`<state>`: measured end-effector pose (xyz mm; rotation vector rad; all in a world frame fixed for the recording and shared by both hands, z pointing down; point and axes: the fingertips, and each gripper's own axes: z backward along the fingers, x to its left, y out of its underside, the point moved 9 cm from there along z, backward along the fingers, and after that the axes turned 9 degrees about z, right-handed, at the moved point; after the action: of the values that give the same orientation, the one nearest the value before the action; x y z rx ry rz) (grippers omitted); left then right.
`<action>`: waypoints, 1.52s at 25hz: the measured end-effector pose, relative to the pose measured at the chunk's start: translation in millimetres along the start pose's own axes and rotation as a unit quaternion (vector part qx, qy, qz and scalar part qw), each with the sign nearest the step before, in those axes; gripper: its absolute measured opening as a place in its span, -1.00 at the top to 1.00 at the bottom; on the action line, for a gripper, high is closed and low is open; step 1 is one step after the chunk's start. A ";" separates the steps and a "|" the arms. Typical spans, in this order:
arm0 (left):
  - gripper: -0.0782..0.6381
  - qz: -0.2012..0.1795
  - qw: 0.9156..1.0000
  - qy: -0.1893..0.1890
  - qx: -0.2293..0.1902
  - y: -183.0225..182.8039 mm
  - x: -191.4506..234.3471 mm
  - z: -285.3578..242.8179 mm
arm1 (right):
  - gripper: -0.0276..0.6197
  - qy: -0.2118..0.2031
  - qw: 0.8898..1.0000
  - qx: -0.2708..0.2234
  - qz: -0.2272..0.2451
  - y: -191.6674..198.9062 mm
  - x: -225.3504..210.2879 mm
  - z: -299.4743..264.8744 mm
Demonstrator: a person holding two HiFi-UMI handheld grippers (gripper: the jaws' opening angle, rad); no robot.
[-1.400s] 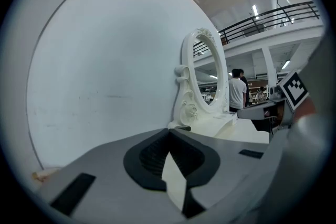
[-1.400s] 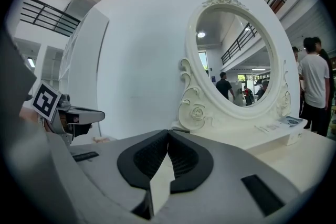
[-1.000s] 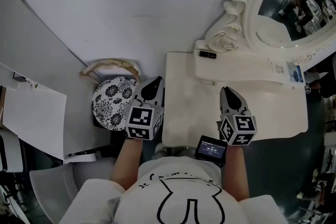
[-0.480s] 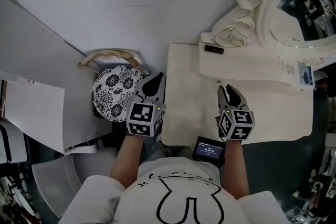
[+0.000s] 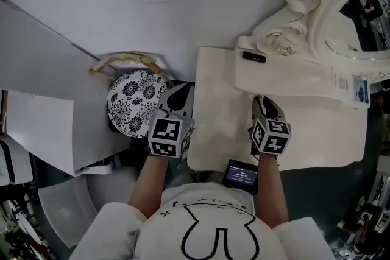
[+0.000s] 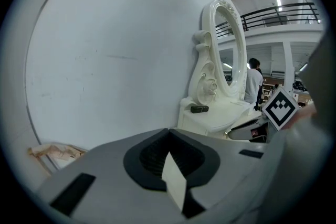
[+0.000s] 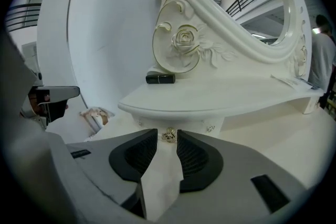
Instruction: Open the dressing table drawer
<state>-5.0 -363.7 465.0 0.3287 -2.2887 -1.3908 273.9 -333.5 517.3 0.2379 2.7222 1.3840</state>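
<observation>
The cream dressing table has a low drawer box under its mirror. A small gold drawer knob shows in the right gripper view, just beyond the fingertips and in line with the gap. My right gripper points at it over the tabletop. Its jaws are opening and the pads do not touch the knob. My left gripper hangs off the table's left edge, shut with nothing in it.
A black lipstick-like tube lies on the drawer box by the carved mirror frame. A floral-topped stool stands left of the table, with a bag against the wall. A small screen sits at the table's near edge.
Both grippers have sunk lower. The right one has tipped down toward the drawer box and its jaws have parted from nearly shut.
</observation>
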 end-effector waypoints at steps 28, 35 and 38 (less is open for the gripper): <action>0.70 0.006 1.000 -0.005 -0.007 -1.3 7.1 6.8 | 0.56 0.019 0.999 0.045 -0.011 9.2 6.2 -11.5; 0.70 0.002 1.000 -0.003 -0.003 2.6 6.5 14.4 | 0.56 0.023 0.999 0.045 -0.017 16.2 10.6 -1.2; 0.70 0.000 1.000 -0.001 -0.002 4.4 5.8 18.4 | 0.56 0.024 0.998 0.046 -0.017 18.9 12.0 3.1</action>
<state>-18.8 -349.7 463.0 0.3258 -2.2876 -1.3954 264.5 -318.0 530.7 0.1654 2.8193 1.2732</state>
